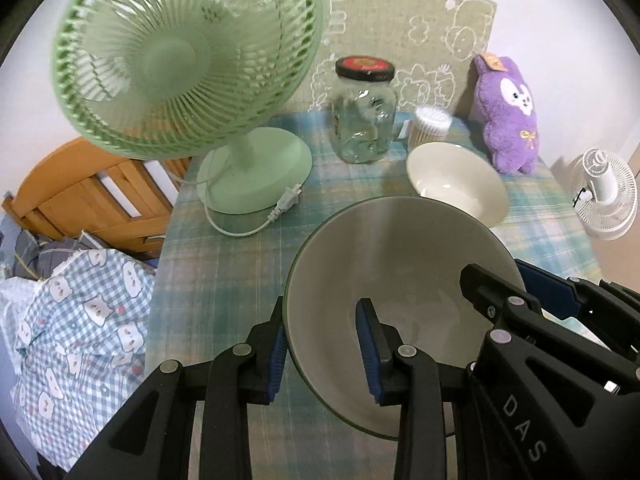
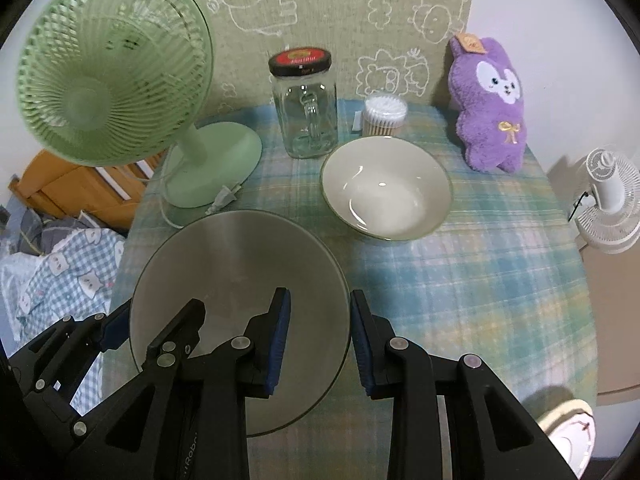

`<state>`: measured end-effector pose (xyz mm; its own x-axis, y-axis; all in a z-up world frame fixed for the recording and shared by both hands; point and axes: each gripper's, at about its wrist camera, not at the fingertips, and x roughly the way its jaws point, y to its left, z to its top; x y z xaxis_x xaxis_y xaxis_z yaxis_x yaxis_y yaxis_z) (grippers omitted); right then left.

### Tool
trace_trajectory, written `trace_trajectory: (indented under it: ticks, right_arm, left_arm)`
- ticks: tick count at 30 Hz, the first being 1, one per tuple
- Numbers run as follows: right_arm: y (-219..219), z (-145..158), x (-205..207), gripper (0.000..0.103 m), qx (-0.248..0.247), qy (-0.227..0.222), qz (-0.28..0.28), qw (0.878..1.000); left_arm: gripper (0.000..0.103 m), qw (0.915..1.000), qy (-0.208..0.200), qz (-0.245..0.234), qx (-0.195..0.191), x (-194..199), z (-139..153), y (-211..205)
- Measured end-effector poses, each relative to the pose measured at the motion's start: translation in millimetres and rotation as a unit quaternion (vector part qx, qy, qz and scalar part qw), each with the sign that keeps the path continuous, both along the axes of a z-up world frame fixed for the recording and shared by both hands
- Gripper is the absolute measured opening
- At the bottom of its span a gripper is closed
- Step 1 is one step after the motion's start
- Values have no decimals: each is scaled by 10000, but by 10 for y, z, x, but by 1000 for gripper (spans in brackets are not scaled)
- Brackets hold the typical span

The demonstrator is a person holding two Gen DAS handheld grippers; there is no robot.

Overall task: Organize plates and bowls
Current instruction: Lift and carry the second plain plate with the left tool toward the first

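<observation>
While I watch through the left wrist camera, my left gripper [image 1: 326,354] has its pads clamped on the near rim of the grey plate [image 1: 400,264], one pad inside, one outside, and the plate sits tilted above the plaid tablecloth [image 1: 240,272]. The right gripper [image 1: 520,292] bites the opposite rim. A white bowl [image 1: 456,184] rests beyond, near the glass jar [image 1: 364,120].

From the right wrist camera, my right gripper [image 2: 320,344] pinches the plate's [image 2: 240,272] right edge, the bowl [image 2: 386,188] just behind it.
</observation>
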<state>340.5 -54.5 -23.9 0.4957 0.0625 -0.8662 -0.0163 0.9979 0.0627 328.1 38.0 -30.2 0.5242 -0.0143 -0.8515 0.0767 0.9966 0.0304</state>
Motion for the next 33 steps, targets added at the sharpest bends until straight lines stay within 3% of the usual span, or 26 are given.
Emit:
trace_trajectory:
  ticks: [8, 15, 25, 33]
  right_arm:
    - [-199, 341, -480, 33, 54, -161, 151, 9997]
    - [-426, 465, -965, 33, 62, -204, 229, 9995]
    - [-744, 306, -1541, 33, 34, -8, 318, 9995]
    - [-908, 59, -1772, 33, 3, 196, 315, 9993]
  left_arm:
    - [32, 9998, -133, 173, 16, -513, 307, -190]
    - [32, 9995, -142, 280, -9, -957, 396, -402]
    - [32, 9994, 59, 334, -23, -1467, 225, -702]
    - [32, 9991, 258, 331, -43, -1701, -14, -834]
